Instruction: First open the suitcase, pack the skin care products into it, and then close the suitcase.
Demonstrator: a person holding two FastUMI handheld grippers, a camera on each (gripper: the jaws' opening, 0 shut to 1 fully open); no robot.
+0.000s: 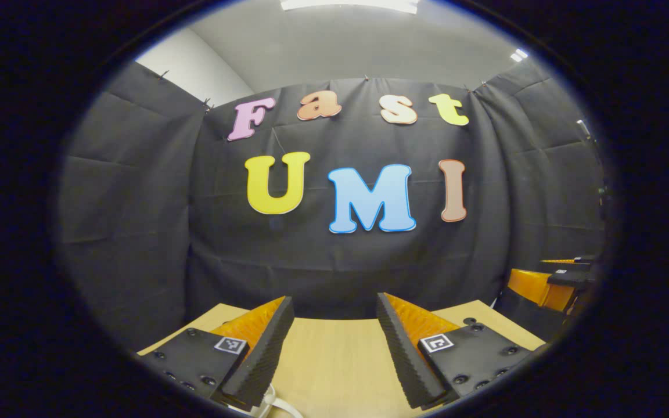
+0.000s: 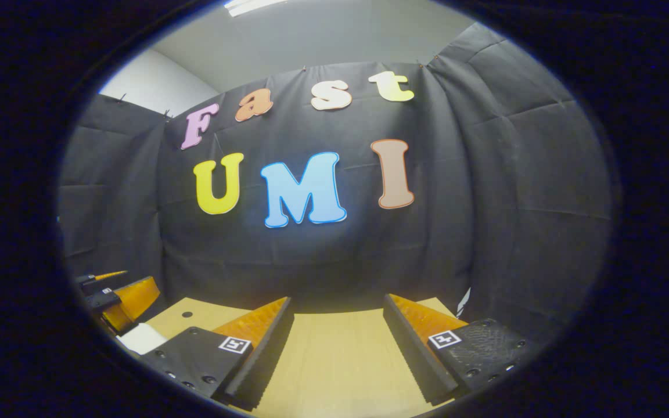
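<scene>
My left gripper [image 1: 334, 302] is open over a light wooden table [image 1: 334, 360], its fingers spread wide with nothing between them, and it points at the black cloth wall. In the same way, my right gripper [image 2: 337, 302] is open above the table [image 2: 340, 360] with an empty gap. The right gripper [image 1: 549, 284] also appears at the far right edge of the left gripper view. At the far left edge of the right gripper view sits the left gripper [image 2: 117, 293]. The two grippers are side by side at about the same height.
The black cloth wall [image 1: 340, 261] stands just behind the table's far edge. A flat white object [image 2: 143, 338] lies on the table at the lower left of the right gripper view. A white curved piece [image 1: 270, 405] peeks under the left finger.
</scene>
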